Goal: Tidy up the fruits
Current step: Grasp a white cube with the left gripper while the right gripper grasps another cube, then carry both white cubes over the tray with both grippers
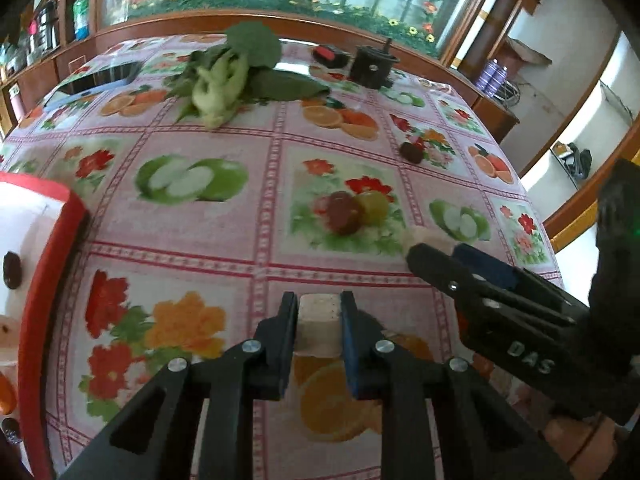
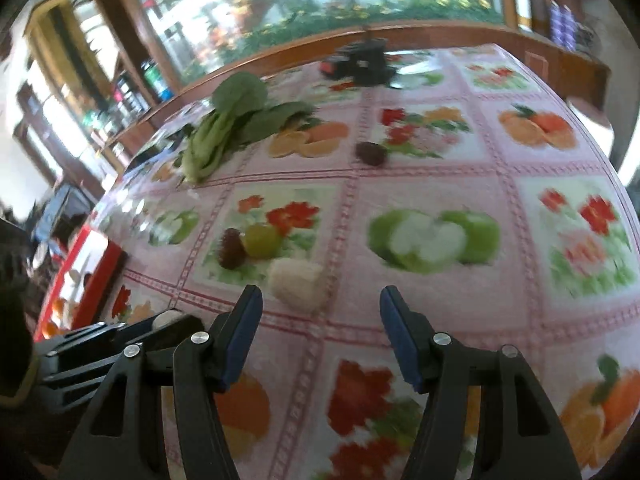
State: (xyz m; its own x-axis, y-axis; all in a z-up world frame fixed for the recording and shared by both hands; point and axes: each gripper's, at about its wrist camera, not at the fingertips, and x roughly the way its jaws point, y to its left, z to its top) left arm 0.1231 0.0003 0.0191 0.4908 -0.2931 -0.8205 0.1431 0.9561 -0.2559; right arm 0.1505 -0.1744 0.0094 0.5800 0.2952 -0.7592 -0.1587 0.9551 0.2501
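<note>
Table (image 1: 248,248), covered in a fruit-and-flower print cloth, fills both views. Wooden ledge and a flowered mural run behind its far edge.

Red-rimmed white tray (image 1: 60,216) at the table's left edge; a dark fruit and orange pieces lie in it, partly cut off by the frame. In the right wrist view the tray (image 2: 100,264) shows only as a blurred red edge.

Leafy greens (image 1: 224,76) lie near the far side, left of centre. Black device (image 1: 372,66) with a red-marked part beside it stands at the far edge, right of the greens.

Right gripper (image 2: 320,316): jaws apart, nothing between the pads, hovering just short of a pale rough chunk (image 2: 298,284) on the cloth. Seen from the left wrist camera, its fingertips (image 1: 436,254) reach that chunk (image 1: 420,236); contact cannot be told.

Left gripper (image 1: 319,328): clamped on a pale cut piece (image 1: 319,326), pads pressing both sides, down near the cloth. Lifted or resting: cannot tell.

Loose fruit on the cloth: a dark red one (image 1: 343,213) touching a yellow-green one (image 1: 374,208) mid-table, just beyond the chunk; another dark red one (image 1: 412,152) farther back right, well apart from the rest.

Right wrist view is motion-blurred; fine detail not readable.
</note>
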